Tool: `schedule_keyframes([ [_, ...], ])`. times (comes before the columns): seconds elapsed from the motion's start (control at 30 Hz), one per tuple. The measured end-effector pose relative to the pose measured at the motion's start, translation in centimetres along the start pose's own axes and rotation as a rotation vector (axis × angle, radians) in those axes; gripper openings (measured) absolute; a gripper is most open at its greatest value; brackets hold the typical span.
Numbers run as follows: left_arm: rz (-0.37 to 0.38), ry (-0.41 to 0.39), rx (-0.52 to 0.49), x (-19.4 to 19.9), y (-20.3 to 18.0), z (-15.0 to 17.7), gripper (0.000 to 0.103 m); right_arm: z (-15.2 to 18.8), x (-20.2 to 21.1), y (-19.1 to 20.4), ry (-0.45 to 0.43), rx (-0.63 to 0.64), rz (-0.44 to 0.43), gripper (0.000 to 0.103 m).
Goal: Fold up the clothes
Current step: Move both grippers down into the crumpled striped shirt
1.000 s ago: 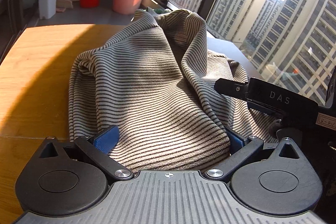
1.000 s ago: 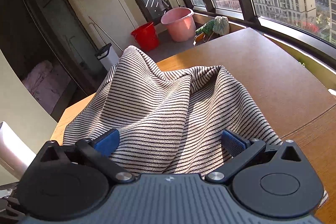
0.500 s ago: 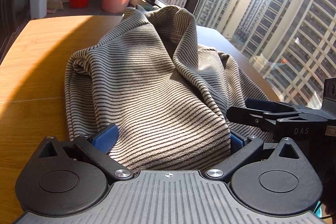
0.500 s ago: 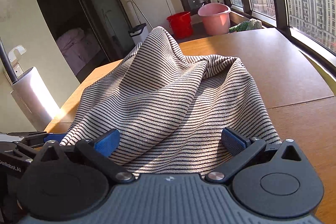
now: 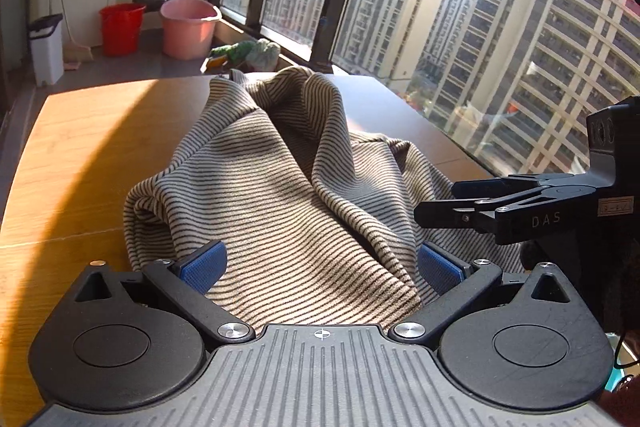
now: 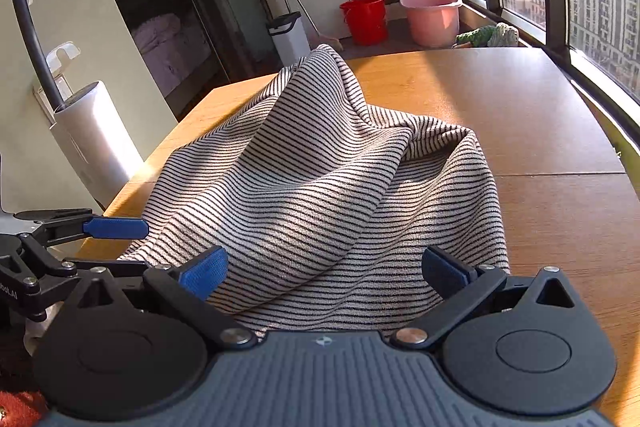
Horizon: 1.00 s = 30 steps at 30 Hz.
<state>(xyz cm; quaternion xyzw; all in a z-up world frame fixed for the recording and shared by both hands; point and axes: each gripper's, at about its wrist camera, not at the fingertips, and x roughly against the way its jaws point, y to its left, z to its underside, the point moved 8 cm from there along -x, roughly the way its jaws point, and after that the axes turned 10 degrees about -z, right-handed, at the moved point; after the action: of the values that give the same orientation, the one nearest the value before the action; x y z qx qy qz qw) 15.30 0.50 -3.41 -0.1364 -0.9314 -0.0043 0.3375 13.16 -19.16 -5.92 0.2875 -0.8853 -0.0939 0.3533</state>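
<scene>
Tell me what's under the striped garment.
The striped garment lies heaped on the wooden table, which shows all around it. Anything beneath its folds is covered.

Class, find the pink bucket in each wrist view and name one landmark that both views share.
Left wrist view: pink bucket at upper left, on the floor just right of the red bucket.
Right wrist view: pink bucket at upper right, again just right of the red bucket.
Shared landmark: the white bin.
</scene>
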Motion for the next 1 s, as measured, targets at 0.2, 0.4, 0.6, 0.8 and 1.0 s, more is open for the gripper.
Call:
schedule_keyframes([
  [0.2, -0.145, -0.148, -0.004, -2.6, -0.8, -6.5, 0.103, -4.5, -1.4, -2.5, -0.141, 0.066, 0.188, 0.103],
  [0.4, -0.01, -0.046, 0.12, -6.3, -0.4, -2.1, 0.103, -3.2, -3.1, -3.1, -0.314, 0.008, 0.133, 0.101],
  [0.6, -0.044, -0.122, -0.033, -3.8, 0.0, -1.2, 0.103, -3.7, -3.6, -4.9, -0.291, -0.093, 0.087, 0.093],
  [0.8, -0.094, -0.149, 0.037, -2.0, 2.1, -0.8, 0.103, -4.0, -4.2, -3.3, -0.248, 0.052, 0.12, 0.082],
  [1.0, -0.086, -0.125, -0.006, -3.9, 1.7, -3.1, 0.103, -6.8, -4.1, 0.8, -0.243, 0.182, 0.099, 0.068],
])
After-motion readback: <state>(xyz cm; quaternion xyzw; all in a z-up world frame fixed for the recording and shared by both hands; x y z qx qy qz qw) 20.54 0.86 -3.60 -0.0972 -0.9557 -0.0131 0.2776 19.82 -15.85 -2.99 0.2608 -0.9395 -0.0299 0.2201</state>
